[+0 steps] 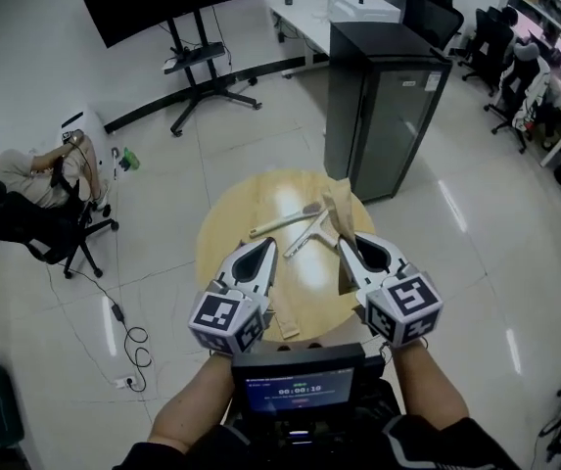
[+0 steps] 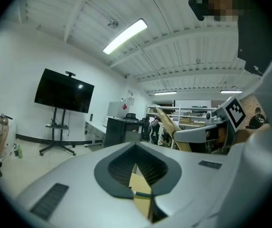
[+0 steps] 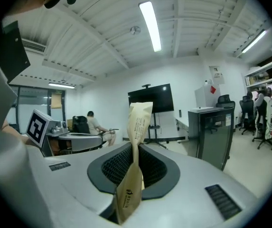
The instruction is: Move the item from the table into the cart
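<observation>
Round table (image 1: pixel 226 243) beneath packet (image 3: pixel 139 122) in right claw (image 3: pixel 136 151)

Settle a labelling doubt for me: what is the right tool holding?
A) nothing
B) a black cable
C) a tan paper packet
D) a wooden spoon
C: in the right gripper view, the right tool is closed on a tan paper packet, which stands upright between its jaws.

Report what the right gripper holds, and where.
A tan paper packet, pinched around its middle by the right gripper, its top end sticking up above the jaws.
</observation>
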Demonstrator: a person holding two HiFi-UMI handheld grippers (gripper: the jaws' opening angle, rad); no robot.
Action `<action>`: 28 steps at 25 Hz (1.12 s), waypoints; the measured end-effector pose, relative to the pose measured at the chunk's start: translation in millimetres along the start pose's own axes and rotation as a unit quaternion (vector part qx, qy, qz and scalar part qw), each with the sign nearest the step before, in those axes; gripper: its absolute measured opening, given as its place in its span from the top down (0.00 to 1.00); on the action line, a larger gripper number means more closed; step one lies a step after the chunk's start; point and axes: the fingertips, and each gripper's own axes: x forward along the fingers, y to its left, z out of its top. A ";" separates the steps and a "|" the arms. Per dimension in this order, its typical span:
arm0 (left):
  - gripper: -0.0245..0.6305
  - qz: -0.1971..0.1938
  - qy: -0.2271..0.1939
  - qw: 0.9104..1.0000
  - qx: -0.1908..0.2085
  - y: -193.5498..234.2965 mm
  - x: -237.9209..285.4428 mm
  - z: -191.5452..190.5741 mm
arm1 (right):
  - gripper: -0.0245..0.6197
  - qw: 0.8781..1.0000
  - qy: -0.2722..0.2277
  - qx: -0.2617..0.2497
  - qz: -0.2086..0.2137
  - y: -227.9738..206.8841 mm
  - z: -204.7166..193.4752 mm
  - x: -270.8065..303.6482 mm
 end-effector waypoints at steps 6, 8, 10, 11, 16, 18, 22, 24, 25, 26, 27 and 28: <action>0.96 -0.089 0.003 0.996 0.030 -44.4 51.8 6.8 | 0.92 0.995 -0.038 0.011 -0.089 -57.3 5.6 -43.9; 0.96 -0.142 -0.006 0.989 0.046 -70.2 74.7 2.7 | 0.92 0.990 -0.039 0.015 -0.134 -78.5 -4.2 -62.9; 0.96 -0.198 -0.001 0.979 0.051 -102.4 92.0 -5.1 | 0.92 0.982 -0.039 0.024 -0.185 -95.3 -15.9 -89.8; 0.96 -0.222 0.003 0.974 0.052 -117.7 98.3 -8.6 | 0.92 0.977 -0.038 0.028 -0.207 -101.5 -20.7 -103.5; 0.96 -0.321 0.005 0.945 0.055 -216.2 114.2 -18.6 | 0.92 0.950 -0.054 0.039 -0.305 -122.7 -31.7 -201.8; 0.96 -0.362 0.008 0.930 0.059 -271.3 106.3 -24.0 | 0.92 0.933 -0.067 0.042 -0.350 -122.9 -37.0 -261.8; 0.96 -0.426 0.003 0.902 0.067 -394.3 76.9 -32.9 | 0.92 0.898 -0.084 0.048 -0.429 -116.8 -55.7 -400.8; 0.96 -0.453 0.007 0.889 0.069 -460.2 65.2 -38.1 | 0.92 0.878 -0.093 0.047 -0.466 -116.2 -63.3 -476.1; 0.96 -0.467 0.011 0.881 0.072 -495.5 57.0 -41.1 | 0.92 0.868 -0.095 0.046 -0.485 -113.0 -66.4 -516.4; 0.96 -0.483 0.014 0.872 0.077 -533.6 44.9 -44.3 | 0.92 0.857 -0.095 0.043 -0.504 -106.7 -69.8 -560.1; 0.96 -0.501 0.015 0.861 0.083 -574.4 28.8 -47.9 | 0.92 0.845 -0.096 0.041 -0.524 -97.6 -73.9 -607.1; 0.96 -0.521 0.014 0.849 0.090 -616.9 9.9 -51.6 | 0.92 0.832 -0.098 0.038 -0.544 -86.9 -78.5 -655.6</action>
